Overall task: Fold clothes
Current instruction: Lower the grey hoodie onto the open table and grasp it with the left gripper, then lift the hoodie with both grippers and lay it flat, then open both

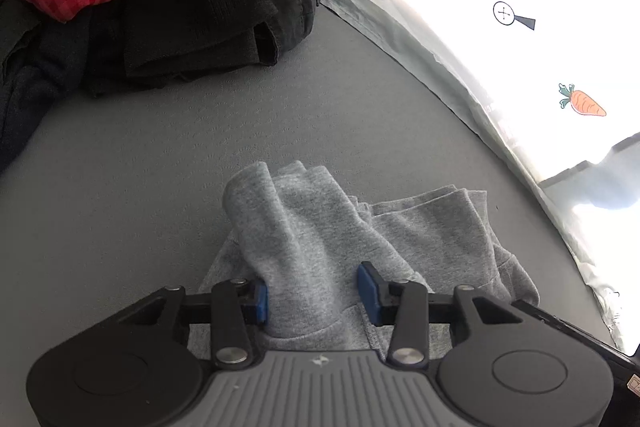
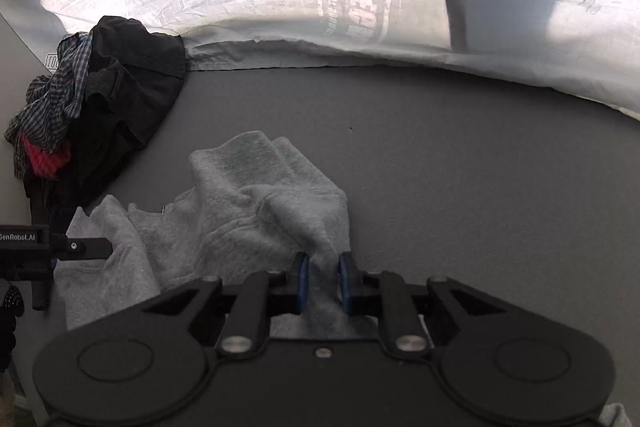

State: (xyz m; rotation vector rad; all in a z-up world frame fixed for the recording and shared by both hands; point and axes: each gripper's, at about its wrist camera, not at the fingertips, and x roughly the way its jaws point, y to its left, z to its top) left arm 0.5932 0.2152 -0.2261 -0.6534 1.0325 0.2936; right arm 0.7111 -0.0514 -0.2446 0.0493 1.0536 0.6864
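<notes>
On grey table, bunched grey garment, long axis crosswise, pinched in both grippers' jaws.

Right gripper fingers apparently pinch the grey garment.

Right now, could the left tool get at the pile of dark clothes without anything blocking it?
Probably yes for the path: only bare grey surface lies between the left tool and the dark clothes pile. But its pads are closed on the grey garment, so it would drag that along unless released.
</notes>
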